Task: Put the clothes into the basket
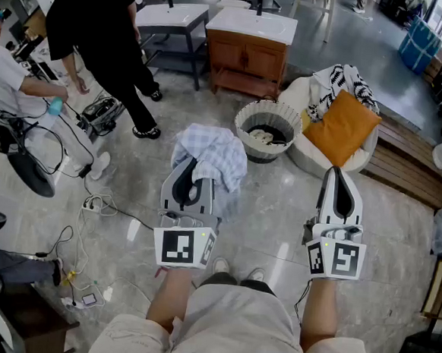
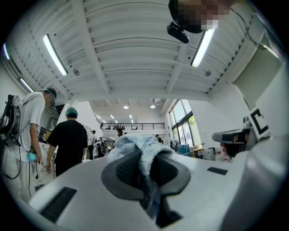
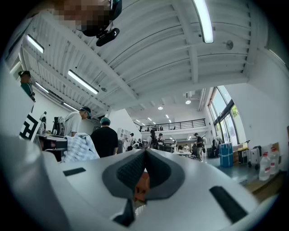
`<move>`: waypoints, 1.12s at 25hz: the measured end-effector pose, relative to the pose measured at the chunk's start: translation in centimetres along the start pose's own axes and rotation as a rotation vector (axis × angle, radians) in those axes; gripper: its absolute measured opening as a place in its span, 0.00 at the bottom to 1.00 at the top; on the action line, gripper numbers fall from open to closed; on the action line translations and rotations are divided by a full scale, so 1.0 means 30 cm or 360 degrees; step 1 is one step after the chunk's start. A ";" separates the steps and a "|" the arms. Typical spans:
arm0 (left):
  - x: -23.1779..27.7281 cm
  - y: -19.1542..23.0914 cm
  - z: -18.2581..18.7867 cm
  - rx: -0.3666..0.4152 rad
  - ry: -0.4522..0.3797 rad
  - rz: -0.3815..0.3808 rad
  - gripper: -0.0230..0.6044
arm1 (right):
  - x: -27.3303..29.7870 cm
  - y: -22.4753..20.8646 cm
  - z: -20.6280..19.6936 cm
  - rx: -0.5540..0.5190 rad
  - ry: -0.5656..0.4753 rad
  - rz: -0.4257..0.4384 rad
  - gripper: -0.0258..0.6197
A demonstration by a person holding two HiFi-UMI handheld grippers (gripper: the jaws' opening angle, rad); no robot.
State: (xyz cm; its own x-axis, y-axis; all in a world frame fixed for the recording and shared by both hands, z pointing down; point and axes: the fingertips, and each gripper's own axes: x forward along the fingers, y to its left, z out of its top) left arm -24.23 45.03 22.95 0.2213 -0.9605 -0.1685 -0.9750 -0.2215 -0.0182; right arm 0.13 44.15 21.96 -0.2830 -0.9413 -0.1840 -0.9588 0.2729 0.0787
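Cloth (image 1: 211,154) of pale blue-and-white check is pinched in the left gripper (image 1: 196,179), whose jaws are closed nearly together on a bunched fold of it. In the left gripper view the fold (image 2: 143,151) runs down the narrow slot between the two dark pads of that gripper (image 2: 144,168). The fabric rises above the tips and spills over them on the far side. From the head view, the rest of the cloth drapes loosely over the front of the jaws and hangs clear of the floor (image 1: 279,214).

The right gripper (image 1: 340,181) is held level beside it, well apart to the right. Its jaws are brought together with no fabric between them. In the right gripper view the pads of this gripper (image 3: 144,168) meet at the tip. Only a blurred orange patch shows through the gap lower down, and what it is cannot be told. The checked cloth (image 3: 79,148) appears at the left edge of that same view.

The woven basket (image 1: 243,120) stands on the floor ahead of both grippers, just beyond the hanging cloth and slightly to its right. Something pale already lies inside it. Beside the basket, to the right, is a white seat carrying an orange cushion (image 1: 343,128).
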 end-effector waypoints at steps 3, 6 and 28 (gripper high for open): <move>-0.003 0.004 -0.005 0.0043 0.0002 0.0001 0.11 | 0.005 0.011 -0.006 -0.0019 -0.0002 -0.0003 0.02; -0.005 0.040 -0.013 0.0054 0.0001 0.0001 0.11 | 0.021 0.043 -0.015 -0.0026 0.0001 -0.0008 0.02; 0.086 0.189 -0.069 -0.0022 -0.0009 -0.0120 0.11 | 0.130 0.128 -0.111 0.0029 0.0075 -0.0099 0.02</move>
State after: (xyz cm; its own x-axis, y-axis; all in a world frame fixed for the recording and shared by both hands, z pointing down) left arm -29.15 40.94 24.44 0.2940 -0.9400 -0.1730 -0.9552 -0.2955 -0.0173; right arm -4.57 40.88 24.82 -0.2220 -0.9647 -0.1414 -0.9749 0.2168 0.0508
